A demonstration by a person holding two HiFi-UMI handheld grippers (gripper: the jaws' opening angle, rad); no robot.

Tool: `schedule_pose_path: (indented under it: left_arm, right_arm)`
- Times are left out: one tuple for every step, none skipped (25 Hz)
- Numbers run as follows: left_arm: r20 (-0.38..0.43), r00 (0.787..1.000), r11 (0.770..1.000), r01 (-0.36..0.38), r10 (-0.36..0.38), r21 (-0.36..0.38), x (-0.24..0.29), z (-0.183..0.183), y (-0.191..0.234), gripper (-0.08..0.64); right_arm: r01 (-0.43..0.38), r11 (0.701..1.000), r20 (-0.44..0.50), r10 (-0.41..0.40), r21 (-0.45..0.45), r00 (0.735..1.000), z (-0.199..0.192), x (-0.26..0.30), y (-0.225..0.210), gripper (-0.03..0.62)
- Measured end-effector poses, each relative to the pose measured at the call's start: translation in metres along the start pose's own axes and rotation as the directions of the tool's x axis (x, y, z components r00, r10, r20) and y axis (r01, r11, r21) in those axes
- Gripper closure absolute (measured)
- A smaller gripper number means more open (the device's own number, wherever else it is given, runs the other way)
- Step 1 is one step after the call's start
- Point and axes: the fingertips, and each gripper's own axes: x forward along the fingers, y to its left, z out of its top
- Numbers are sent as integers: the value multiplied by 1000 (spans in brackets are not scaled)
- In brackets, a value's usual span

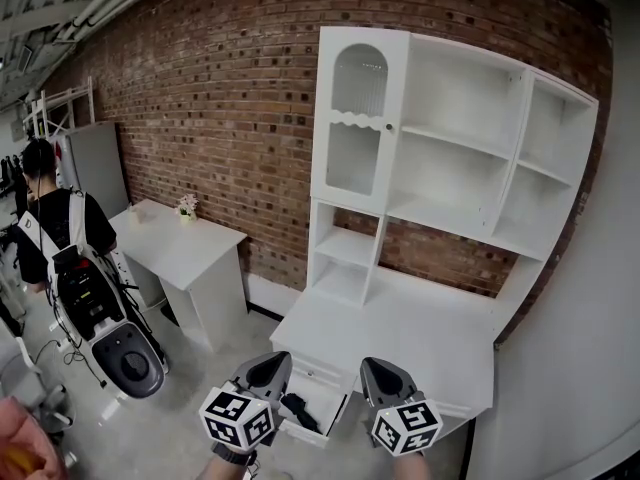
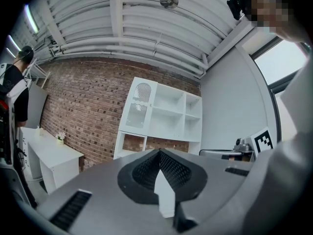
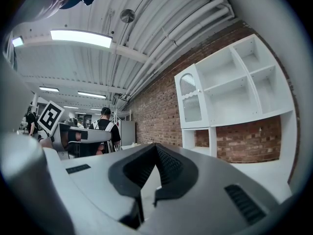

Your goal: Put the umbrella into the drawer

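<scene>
Black folded umbrella (image 1: 296, 409) lying inside the open drawer (image 1: 328, 393), at the front left corner of the white desk (image 1: 420, 333); left gripper (image 1: 272, 362) and right gripper (image 1: 382, 368) hovering near the front edge, jaws of both pressing together, gripping nothing

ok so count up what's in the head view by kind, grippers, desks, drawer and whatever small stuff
grippers: 2, left gripper and right gripper
white desks: 2, desk with shelves and small desk
open drawer: 1
umbrella: 1, black, lying in the drawer
flower pot: 1, on the small desk
total: 7
</scene>
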Motion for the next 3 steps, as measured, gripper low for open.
schedule_pose_path:
  left_arm:
    - [0,1000,1000,-3,3,2,-1,-1,0,554]
    - [1,1000,1000,-5,5,3,-2,-2,0,554]
    - [2,1000,1000,-8,8,4,-3,-2,1,554]
  right_arm:
    - [0,1000,-1,0,-1,1000,-1,-1,0,589]
    - [0,1000,-3,0,-1,1000,-2,-1,1,589]
    - [1,1000,-4,-1,-2,1000,-3,-2,1,589]
